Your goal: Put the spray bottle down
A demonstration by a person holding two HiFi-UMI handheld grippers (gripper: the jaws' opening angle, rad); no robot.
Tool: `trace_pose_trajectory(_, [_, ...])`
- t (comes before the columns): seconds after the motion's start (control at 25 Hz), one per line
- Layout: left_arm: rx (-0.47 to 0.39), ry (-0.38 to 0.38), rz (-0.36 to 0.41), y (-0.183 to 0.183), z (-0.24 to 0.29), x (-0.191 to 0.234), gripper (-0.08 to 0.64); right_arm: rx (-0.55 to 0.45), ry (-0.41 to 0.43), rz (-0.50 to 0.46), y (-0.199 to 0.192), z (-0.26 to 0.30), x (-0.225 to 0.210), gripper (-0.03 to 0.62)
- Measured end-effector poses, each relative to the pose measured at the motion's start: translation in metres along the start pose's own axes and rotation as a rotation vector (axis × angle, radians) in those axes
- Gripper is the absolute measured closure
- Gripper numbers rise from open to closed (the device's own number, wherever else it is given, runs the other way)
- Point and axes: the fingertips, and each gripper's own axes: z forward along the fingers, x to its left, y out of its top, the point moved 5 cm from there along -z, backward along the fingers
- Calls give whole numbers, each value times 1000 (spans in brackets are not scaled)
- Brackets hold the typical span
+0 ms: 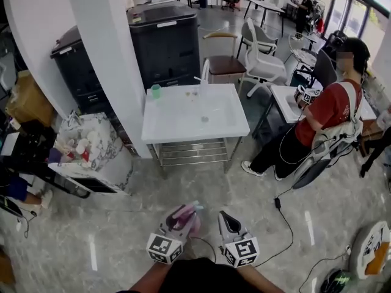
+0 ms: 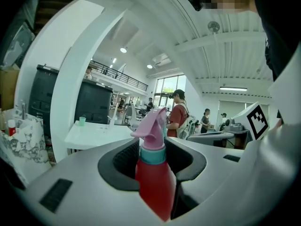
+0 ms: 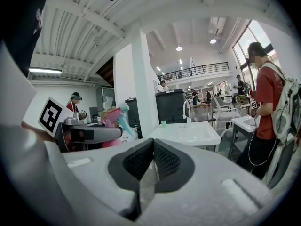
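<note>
Red spray bottle [image 2: 153, 182] upright between left gripper [image 1: 181, 214] jaws (clamped on its body), right gripper [image 3: 152, 147] jaws apparently closed, empty

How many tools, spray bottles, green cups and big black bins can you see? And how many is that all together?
Tools: 2, the left tool and the right tool
Spray bottle: 1, held in the left tool
Green cup: 1
Black bins: 2
Total: 6
</note>
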Motion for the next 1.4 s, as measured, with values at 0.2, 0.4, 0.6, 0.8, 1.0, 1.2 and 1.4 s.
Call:
trace_pose_trajectory(0.2, [-3, 29, -16, 26, 31, 67, 387, 24, -29, 5, 22, 74, -19, 594])
trace_pose_trajectory(0.4, [0, 26, -19, 53, 59, 144, 387, 33, -13, -18, 57, 164, -15, 594])
trace_pose_trajectory(0.6, [17, -6, -6, 73, 83, 207, 387, 40, -23, -38, 78, 235, -8, 594])
trace_pose_trajectory(0.8, [-3, -18, 19, 93, 106, 252, 387, 46, -38, 10, 78, 286, -5, 594])
trace_pose_trajectory(1.0, [2, -6, 23, 97, 118, 271, 388, 18, -6, -9, 88, 312, -2, 594])
trace_pose_trajectory(1.2, [-13, 80, 17, 100, 128, 296, 388, -10, 0, -14, 97, 335, -12, 594])
trace_pose_trajectory(1.4, [-19, 121, 11, 110, 154, 327, 388, -28, -23, -46, 106, 371, -31, 594])
